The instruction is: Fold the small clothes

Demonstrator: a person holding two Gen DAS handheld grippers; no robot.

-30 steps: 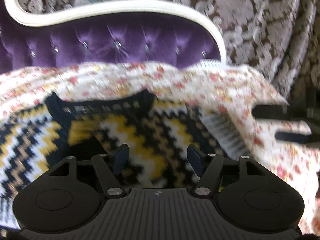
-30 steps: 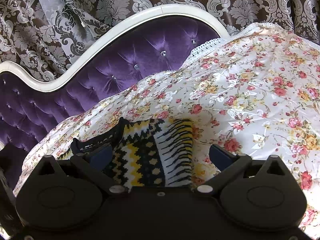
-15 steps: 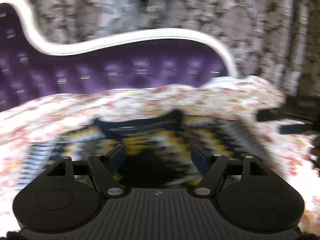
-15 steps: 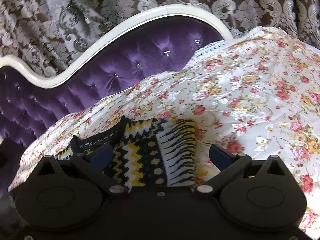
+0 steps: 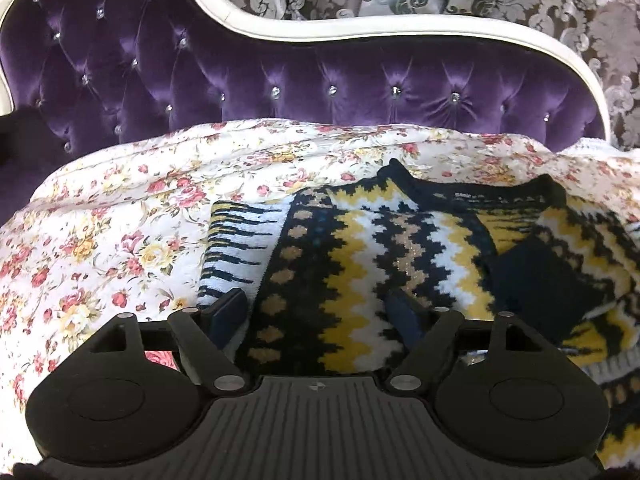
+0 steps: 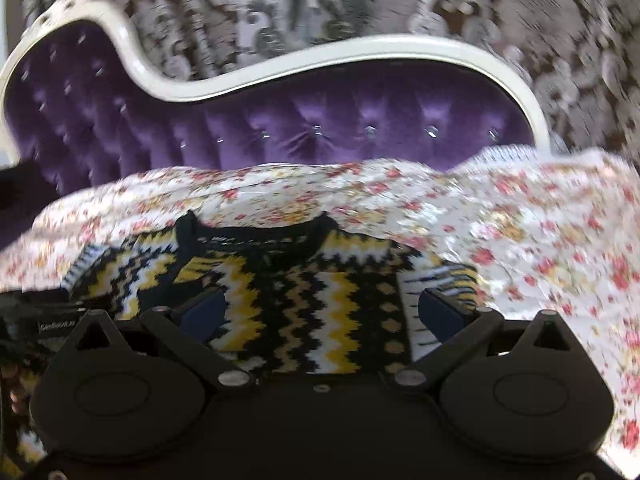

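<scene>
since a second ago both views have swung: the left wrist view now faces the sweater's left edge instead of its neck, and the right wrist view, now blurred, looks at the neckline head-on. going left to right in the left wrist view: the floral bedspread (image 5: 100, 240) covers the bed below the purple tufted headboard (image 5: 280, 80); then the striped cuff (image 5: 240, 248) of a folded-in sleeve; then the zigzag sweater (image 5: 380, 248), lying flat with its dark collar (image 5: 480, 192) towards the headboard. the left gripper (image 5: 316, 316) hovers over the sweater's left part, jaws opening, fabric below them but not pinched. in the right wrist view the right gripper (image 6: 320, 312) is spread wide over the sweater, gripping nothing.
</scene>
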